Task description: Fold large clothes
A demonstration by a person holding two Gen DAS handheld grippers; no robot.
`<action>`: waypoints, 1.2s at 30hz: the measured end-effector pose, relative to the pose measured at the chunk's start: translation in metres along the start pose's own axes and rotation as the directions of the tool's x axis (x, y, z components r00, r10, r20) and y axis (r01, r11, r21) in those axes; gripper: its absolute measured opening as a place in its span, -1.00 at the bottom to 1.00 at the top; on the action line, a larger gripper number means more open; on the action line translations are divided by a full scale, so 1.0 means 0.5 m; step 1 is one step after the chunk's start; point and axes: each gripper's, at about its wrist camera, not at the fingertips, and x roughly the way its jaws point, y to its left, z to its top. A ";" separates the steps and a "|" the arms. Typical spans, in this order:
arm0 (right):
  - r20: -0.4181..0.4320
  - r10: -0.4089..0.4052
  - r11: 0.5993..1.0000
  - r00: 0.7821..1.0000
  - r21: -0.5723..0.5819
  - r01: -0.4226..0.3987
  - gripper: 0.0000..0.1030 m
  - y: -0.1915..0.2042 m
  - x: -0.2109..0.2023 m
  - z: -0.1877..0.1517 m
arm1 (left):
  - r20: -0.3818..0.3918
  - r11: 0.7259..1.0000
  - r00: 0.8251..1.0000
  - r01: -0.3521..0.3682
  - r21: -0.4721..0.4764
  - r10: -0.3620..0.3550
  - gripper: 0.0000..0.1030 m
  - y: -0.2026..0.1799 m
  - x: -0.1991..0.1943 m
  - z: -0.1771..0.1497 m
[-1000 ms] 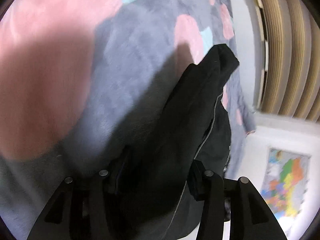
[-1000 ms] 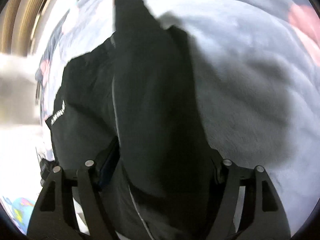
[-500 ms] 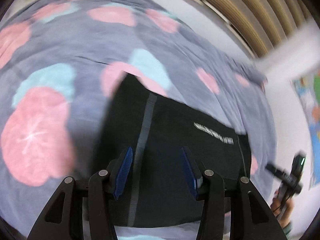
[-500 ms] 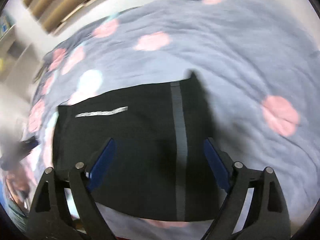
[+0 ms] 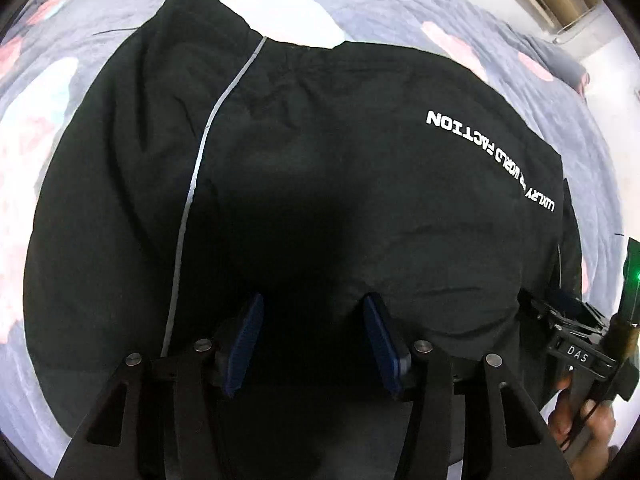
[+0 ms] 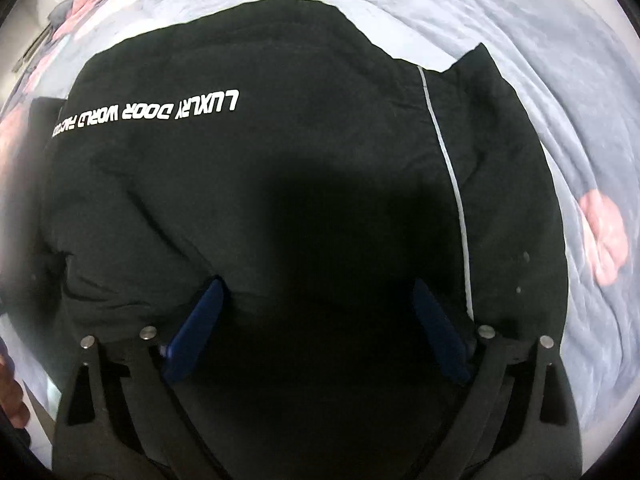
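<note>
A black garment (image 5: 320,168) with white lettering and a thin grey stripe lies folded flat on the bed. In the left wrist view my left gripper (image 5: 312,336) hangs just above the garment's near edge; its jaws are opening and nothing is between the blue pads (image 5: 244,344). The right wrist view shows the same garment (image 6: 280,168) from the other side. Over its near edge my right gripper (image 6: 320,320) has its jaws opening wide, with no cloth between them. The right gripper's body also shows at the far right of the left wrist view, held by a hand (image 5: 580,420).
A grey blanket (image 5: 400,8) with pink and pale blue patches covers the bed all around the garment (image 6: 580,120). A wall edge and slatted panel (image 5: 560,8) show at the top right. Part of a hand (image 6: 12,396) is at the lower left.
Both grippers let go of the hanging black garment, which now lies folded flat on the bed. Both have swung to look down on it from close above, jaws wider.
</note>
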 end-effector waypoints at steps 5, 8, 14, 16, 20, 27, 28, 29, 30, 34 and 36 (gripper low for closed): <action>-0.031 0.001 1.000 1.000 0.018 -0.001 0.88 -0.007 -0.012 0.012 | 0.014 1.000 1.000 -0.019 -0.001 0.019 0.08 0.002 -0.037 -0.007; -0.023 0.001 0.997 1.000 0.073 0.001 0.86 -0.021 -0.073 0.000 | 0.077 1.000 0.997 -0.026 0.019 0.024 0.07 -0.013 -0.110 -0.022; 0.125 -0.038 0.996 0.991 0.080 0.029 0.86 -0.034 -0.235 0.016 | 0.265 0.995 0.963 -0.066 0.078 0.043 0.07 -0.090 -0.301 -0.021; 0.195 -0.045 0.996 0.980 0.079 0.030 0.86 -0.036 -0.302 0.022 | 0.315 0.993 0.948 -0.078 0.087 0.047 0.07 -0.120 -0.362 -0.019; 0.319 -0.052 0.996 0.946 0.086 0.026 0.88 -0.025 -0.428 0.012 | 0.409 0.992 0.912 -0.079 0.102 0.031 0.07 -0.196 -0.451 -0.012; 0.418 -0.064 0.991 0.906 0.132 0.009 0.92 0.016 -0.547 -0.012 | 0.511 0.977 0.859 -0.082 0.197 -0.031 0.20 -0.279 -0.563 -0.026; 0.429 -0.076 0.989 0.900 0.144 0.015 0.92 0.025 -0.558 -0.014 | 0.518 0.972 0.854 -0.087 0.219 -0.040 0.20 -0.282 -0.576 -0.030; 0.435 -0.090 0.988 0.896 0.153 0.025 0.93 0.033 -0.566 -0.015 | 0.522 0.969 0.852 -0.092 0.231 -0.044 0.21 -0.294 -0.579 -0.034; 0.438 -0.099 0.987 0.893 0.159 0.032 0.94 0.032 -0.569 -0.023 | 0.523 0.964 0.851 -0.098 0.246 -0.047 0.21 -0.296 -0.585 -0.037; 0.422 -0.149 0.978 0.894 0.199 0.069 0.96 0.051 -0.574 -0.035 | 0.524 0.948 0.850 -0.120 0.294 -0.055 0.21 -0.287 -0.593 -0.046; 0.399 -0.160 0.971 0.903 0.226 0.072 0.96 0.058 -0.566 -0.043 | 0.520 0.942 0.852 -0.121 0.314 -0.064 0.21 -0.273 -0.594 -0.048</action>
